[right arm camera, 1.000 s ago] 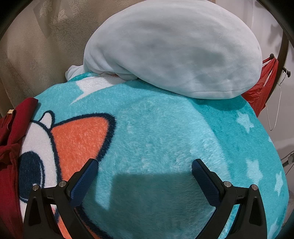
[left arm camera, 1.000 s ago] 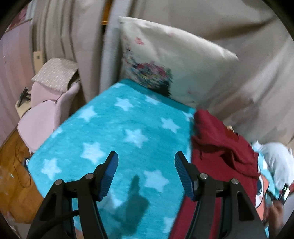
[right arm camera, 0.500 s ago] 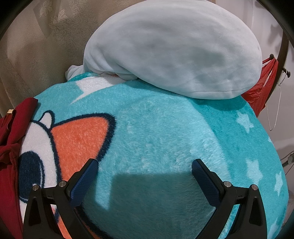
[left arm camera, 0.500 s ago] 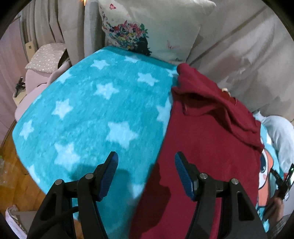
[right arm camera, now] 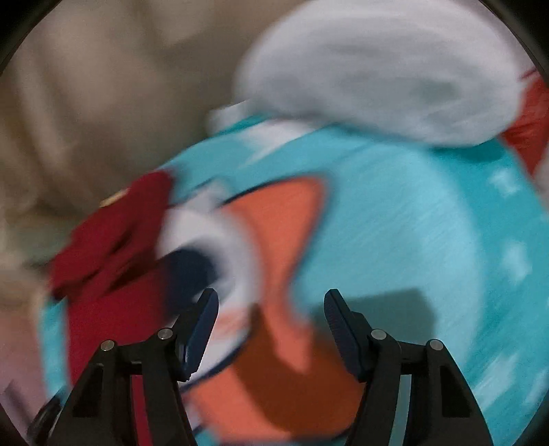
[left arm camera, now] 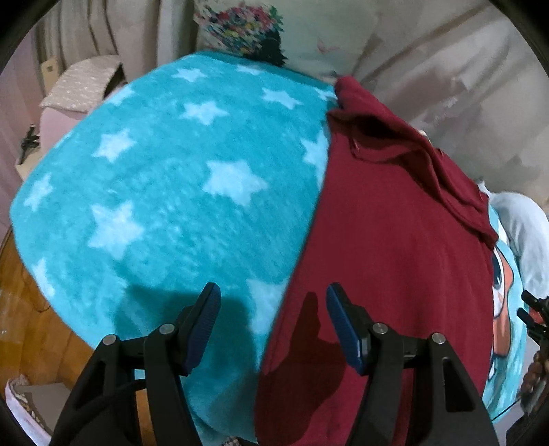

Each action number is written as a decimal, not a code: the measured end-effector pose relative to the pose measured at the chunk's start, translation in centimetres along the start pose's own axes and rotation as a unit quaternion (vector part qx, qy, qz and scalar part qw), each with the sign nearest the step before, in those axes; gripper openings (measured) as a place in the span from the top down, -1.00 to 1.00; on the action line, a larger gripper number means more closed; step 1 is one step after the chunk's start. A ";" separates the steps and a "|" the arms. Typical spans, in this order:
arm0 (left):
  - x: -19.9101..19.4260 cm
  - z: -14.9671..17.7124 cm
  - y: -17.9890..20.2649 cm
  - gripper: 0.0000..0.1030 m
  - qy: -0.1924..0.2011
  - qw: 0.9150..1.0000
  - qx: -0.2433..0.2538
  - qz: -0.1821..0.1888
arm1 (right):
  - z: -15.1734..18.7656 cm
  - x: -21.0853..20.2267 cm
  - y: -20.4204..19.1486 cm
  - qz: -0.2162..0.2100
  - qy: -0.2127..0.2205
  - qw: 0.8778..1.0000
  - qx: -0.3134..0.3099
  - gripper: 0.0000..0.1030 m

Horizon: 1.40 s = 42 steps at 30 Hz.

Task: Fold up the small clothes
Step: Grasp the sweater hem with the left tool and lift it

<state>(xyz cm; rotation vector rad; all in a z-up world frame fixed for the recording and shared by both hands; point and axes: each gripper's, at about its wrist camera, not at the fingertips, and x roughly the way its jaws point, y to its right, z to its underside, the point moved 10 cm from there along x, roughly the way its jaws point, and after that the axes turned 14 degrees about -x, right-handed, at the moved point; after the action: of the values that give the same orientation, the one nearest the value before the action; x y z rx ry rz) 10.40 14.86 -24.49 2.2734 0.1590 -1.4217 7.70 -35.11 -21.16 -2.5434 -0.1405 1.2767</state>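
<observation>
A dark red garment (left arm camera: 387,247) lies spread on a turquoise star-print blanket (left arm camera: 171,192), its far end bunched and folded over. My left gripper (left arm camera: 272,322) is open and empty, hovering above the garment's near left edge. My right gripper (right arm camera: 271,326) is open and empty above the blanket's orange and white cartoon print (right arm camera: 281,240). That view is blurred. The red garment (right arm camera: 106,260) shows at its left.
A floral pillow (left arm camera: 274,31) and beige curtains stand at the far end. A pale blue cushion (right arm camera: 384,68) lies on the blanket's right end. A pink chair (left arm camera: 75,92) and wooden floor (left arm camera: 31,329) are off the bed's left edge.
My left gripper has moved right and toward the red garment, which now fills the right half of its view. My right gripper has just started swinging left, its jaws narrower than before.
</observation>
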 end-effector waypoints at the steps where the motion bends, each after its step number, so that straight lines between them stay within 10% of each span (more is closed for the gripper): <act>1: 0.3 0.4 0.1 -0.23 -0.007 1.000 0.004 0.005 | 1.3 -0.1 -2.6 -0.035 -0.011 0.999 -0.022 -0.34; 6: 1.0 1.9 1.2 -0.50 -0.023 0.999 0.034 0.031 | 8.4 1.7 -11.0 -0.092 -0.090 0.982 -0.135 -0.29; 12: 1.0 3.2 1.9 -0.52 -0.030 0.997 0.068 0.025 | 11.6 1.6 -12.0 -0.076 -0.104 0.981 -0.146 -0.30; 16: 1.0 3.6 2.3 0.65 -0.031 0.996 0.084 -0.004 | 12.8 1.1 -13.3 -0.103 -0.110 0.978 -0.141 -0.32; 18: 0.9 3.5 2.3 0.79 -0.040 0.996 0.075 0.002 | 13.2 1.2 -14.1 -0.107 -0.110 0.977 -0.150 -0.23; 22: -0.2 3.4 1.9 0.82 -0.038 0.997 0.060 0.001 | 13.6 1.4 -15.2 -0.097 -0.129 0.968 -0.191 0.78; 32: -6.2 4.7 2.1 0.88 -0.006 1.000 0.031 -0.003 | 15.1 -3.2 -12.1 -0.170 -0.146 0.962 -0.154 0.86; 37: -6.5 5.7 0.2 0.89 0.003 0.998 0.025 -0.053 | 16.3 -3.6 -10.2 -0.149 -0.156 0.960 -0.178 0.87; 42: -8.8 4.9 -1.5 0.88 0.024 0.999 -0.011 -0.045 | 11.0 -5.2 -8.0 -0.111 -0.077 0.973 -0.186 0.61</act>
<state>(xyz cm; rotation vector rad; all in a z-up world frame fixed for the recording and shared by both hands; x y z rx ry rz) 1.76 15.31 -19.10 2.3092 0.2939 -1.4040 -3.86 -26.29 -20.92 -2.6220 -0.7401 1.4690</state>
